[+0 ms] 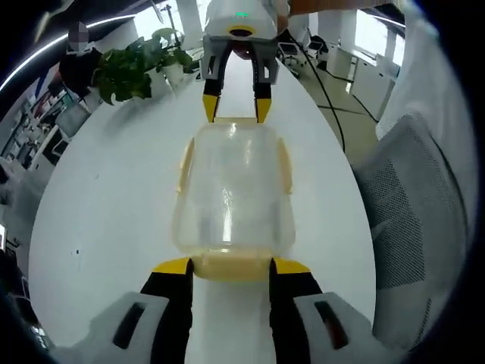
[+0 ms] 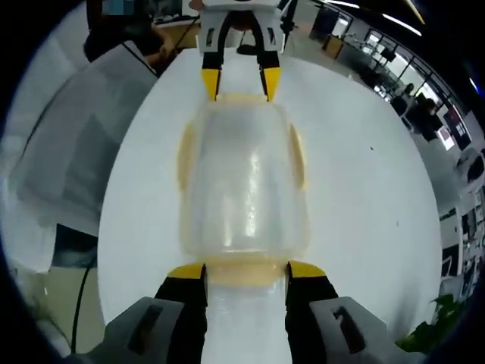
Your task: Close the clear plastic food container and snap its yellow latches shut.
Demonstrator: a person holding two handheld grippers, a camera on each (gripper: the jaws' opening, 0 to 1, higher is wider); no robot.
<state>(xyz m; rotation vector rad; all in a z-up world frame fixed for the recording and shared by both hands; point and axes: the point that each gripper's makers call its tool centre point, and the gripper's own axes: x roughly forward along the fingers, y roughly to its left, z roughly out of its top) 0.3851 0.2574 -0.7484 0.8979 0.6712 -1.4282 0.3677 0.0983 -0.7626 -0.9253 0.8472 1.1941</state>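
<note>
Your container [image 1: 233, 193] sits lid-on in the middle of the white round table [image 1: 106, 227], and everything else is best placed from it: the left gripper [image 1: 230, 267] is at one short end, the right gripper [image 2: 246, 271] at the opposite short end, a potted plant [image 1: 140, 68] well beyond it, a grey mesh chair [image 1: 413, 220] off to its side. Both claws stand apart, each with its yellow tips on either side of an end latch [image 1: 231, 267], nothing clamped. Treat the container as light, empty, thin and smooth: it probably slides on the table and flexes if you squeeze the walls. Press on the stiff yellow latches, end [image 2: 244, 271] and side [image 2: 298, 155], pushing from both ends at once so that it stays put
</note>
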